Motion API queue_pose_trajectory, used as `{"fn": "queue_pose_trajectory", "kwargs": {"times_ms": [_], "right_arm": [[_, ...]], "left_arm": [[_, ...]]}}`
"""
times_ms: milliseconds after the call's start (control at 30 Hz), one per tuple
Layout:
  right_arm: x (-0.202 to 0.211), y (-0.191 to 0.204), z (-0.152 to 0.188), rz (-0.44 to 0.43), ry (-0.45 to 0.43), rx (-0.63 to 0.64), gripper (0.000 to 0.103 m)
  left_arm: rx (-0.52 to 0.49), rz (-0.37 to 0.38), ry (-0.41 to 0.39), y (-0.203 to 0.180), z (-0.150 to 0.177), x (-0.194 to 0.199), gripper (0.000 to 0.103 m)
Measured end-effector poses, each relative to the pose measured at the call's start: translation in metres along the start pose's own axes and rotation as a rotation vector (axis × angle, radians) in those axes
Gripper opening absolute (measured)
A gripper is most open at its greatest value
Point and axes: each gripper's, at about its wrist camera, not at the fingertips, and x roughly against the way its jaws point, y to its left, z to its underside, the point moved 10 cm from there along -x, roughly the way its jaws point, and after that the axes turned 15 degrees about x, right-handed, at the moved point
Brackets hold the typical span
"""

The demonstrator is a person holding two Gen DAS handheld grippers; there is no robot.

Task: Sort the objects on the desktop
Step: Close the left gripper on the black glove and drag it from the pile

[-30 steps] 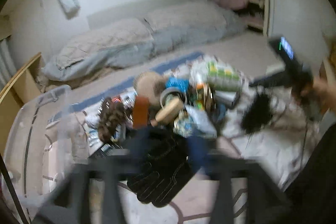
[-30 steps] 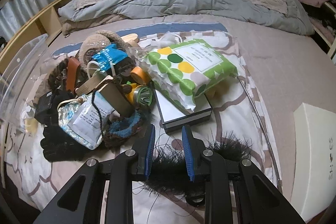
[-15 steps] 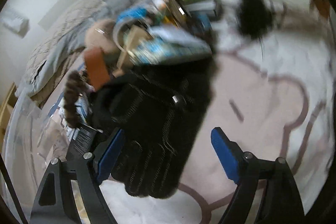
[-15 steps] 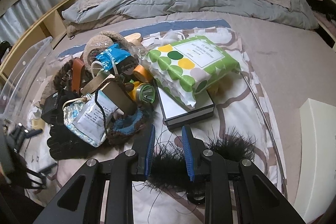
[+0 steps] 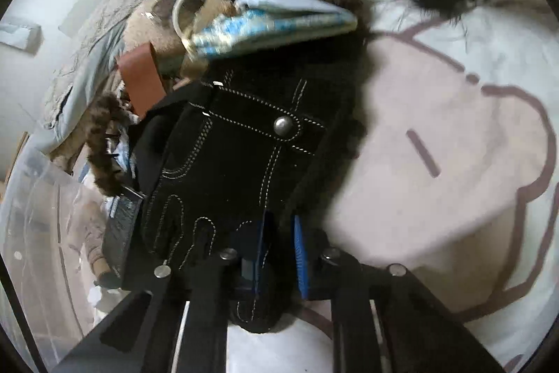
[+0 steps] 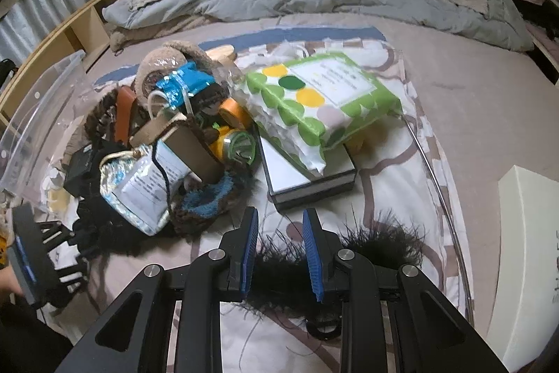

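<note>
Both tools grip: left tool (image 5: 279, 254) just closed on black glove (image 5: 237, 156), right tool (image 6: 279, 250) holds feather trim (image 6: 380, 243).

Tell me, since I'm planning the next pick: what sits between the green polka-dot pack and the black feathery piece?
In the right wrist view, a flat black-edged box lies between the polka-dot pack resting on it and the feathery piece; then bare patterned sheet.

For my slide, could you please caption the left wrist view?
Left hand-held gripper shut on a black stitched glove at the edge of the clutter pile on the bed.
</note>
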Motion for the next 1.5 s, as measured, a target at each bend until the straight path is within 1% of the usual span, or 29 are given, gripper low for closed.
{"fn": "queue_pose_trajectory", "kwargs": {"times_ms": [167,200,233,267,300,367,500,633,733,867,967,1000,1033,1067,1100,1167,1233,1267,1300,1367,1433,1500], "right_arm": [[-0.006,-0.013,0.012,0.001,0.033,-0.034,0.026],[-0.007,-0.015,0.015,0.001,0.042,-0.041,0.029],[-0.008,-0.018,0.019,0.007,0.056,-0.051,0.037],[-0.009,-0.021,0.022,0.012,0.066,-0.062,0.069],[-0.007,-0.023,0.025,0.021,0.067,-0.073,0.088],[-0.002,-0.028,0.026,0.035,0.047,-0.090,0.089],[-0.001,-0.034,0.036,-0.013,0.076,-0.164,0.089],[-0.006,-0.039,0.049,-0.019,0.121,-0.209,0.089],[-0.012,-0.044,0.061,-0.017,0.172,-0.236,0.089],[-0.019,-0.046,0.072,-0.051,0.207,-0.292,0.089],[-0.026,-0.044,0.080,-0.073,0.240,-0.323,0.089],[-0.029,-0.043,0.081,-0.080,0.251,-0.326,0.089],[-0.032,-0.041,0.083,-0.088,0.265,-0.328,0.089],[-0.036,-0.038,0.085,-0.099,0.273,-0.329,0.089],[-0.039,-0.036,0.085,-0.105,0.274,-0.329,0.089],[-0.045,-0.031,0.082,-0.101,0.268,-0.324,0.089],[-0.048,-0.024,0.075,-0.119,0.249,-0.314,0.089],[-0.047,-0.020,0.069,-0.126,0.232,-0.309,0.089],[-0.045,-0.017,0.063,-0.135,0.210,-0.303,0.089],[-0.035,-0.008,0.042,-0.168,0.131,-0.288,0.089],[-0.024,0.002,0.023,-0.226,0.055,-0.277,0.089],[-0.020,0.008,0.012,-0.249,0.020,-0.264,0.089]], "left_arm": [[0.052,0.021,-0.030,0.007,-0.002,0.022,0.012],[0.068,0.028,-0.039,0.009,-0.003,0.028,0.012],[0.085,0.037,-0.048,0.011,-0.004,0.035,0.012],[0.099,0.046,-0.053,0.010,-0.004,0.042,0.011],[0.113,0.058,-0.055,0.011,-0.003,0.048,0.011],[0.132,0.081,-0.053,0.010,-0.002,0.056,0.010],[0.128,0.118,-0.034,0.001,0.011,0.066,0.010],[0.120,0.156,-0.016,-0.009,0.029,0.081,0.010],[0.110,0.191,0.004,-0.018,0.042,0.090,0.010],[0.075,0.214,0.017,-0.031,0.055,0.094,0.011],[0.099,0.229,0.020,-0.031,0.056,0.091,0.017],[0.111,0.240,0.010,-0.030,0.054,0.092,0.025],[0.120,0.245,-0.004,-0.029,0.052,0.094,0.033],[0.130,0.245,-0.018,-0.027,0.048,0.096,0.055],[0.140,0.247,-0.045,-0.025,0.044,0.099,0.069],[0.145,0.270,-0.079,-0.025,0.037,0.103,0.071],[0.145,0.291,-0.082,-0.026,0.033,0.103,0.072],[0.143,0.297,-0.084,-0.028,0.031,0.102,0.075],[0.138,0.302,-0.086,-0.029,0.030,0.101,0.078],[0.125,0.308,-0.086,-0.031,0.028,0.098,0.078],[0.122,0.311,-0.078,-0.031,0.026,0.092,0.078],[0.129,0.312,-0.069,-0.030,0.024,0.087,0.078]]}}
